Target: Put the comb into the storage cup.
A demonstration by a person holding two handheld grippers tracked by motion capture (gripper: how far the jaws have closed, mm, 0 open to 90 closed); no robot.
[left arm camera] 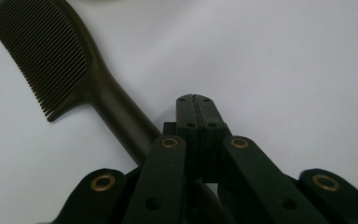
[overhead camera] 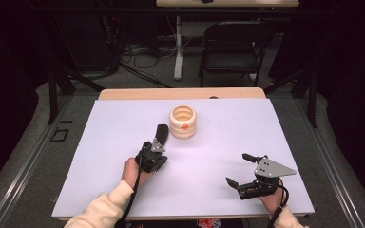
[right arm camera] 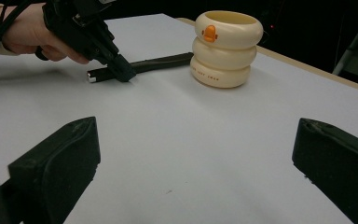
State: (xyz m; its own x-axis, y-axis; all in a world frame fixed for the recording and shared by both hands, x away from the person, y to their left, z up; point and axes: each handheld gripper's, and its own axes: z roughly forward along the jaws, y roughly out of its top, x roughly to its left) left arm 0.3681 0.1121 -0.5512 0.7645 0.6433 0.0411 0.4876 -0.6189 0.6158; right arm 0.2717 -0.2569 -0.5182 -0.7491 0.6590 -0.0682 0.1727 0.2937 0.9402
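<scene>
From the high view, the left tongs [overhead camera: 160, 142] sit near the middle of the white counter [overhead camera: 100, 156], tips down beside a dark comb [overhead camera: 162, 131] that runs lengthwise toward the far edge, its head just beside a cream ringed cup [overhead camera: 183, 122]. The right tongs [overhead camera: 240, 168] rest wide open and empty near the near right corner.

The left gripper view shows the comb's [left arm camera: 70, 79] teeth: its handle slants past the closed jaws, alongside, not between them.

The right gripper view shows the left tongs' [right arm camera: 121, 71] tips planted against the comb's [right arm camera: 144, 66] handle, which lies flat, its silver-capped end pointing away from the cup [right arm camera: 224, 49].
</scene>
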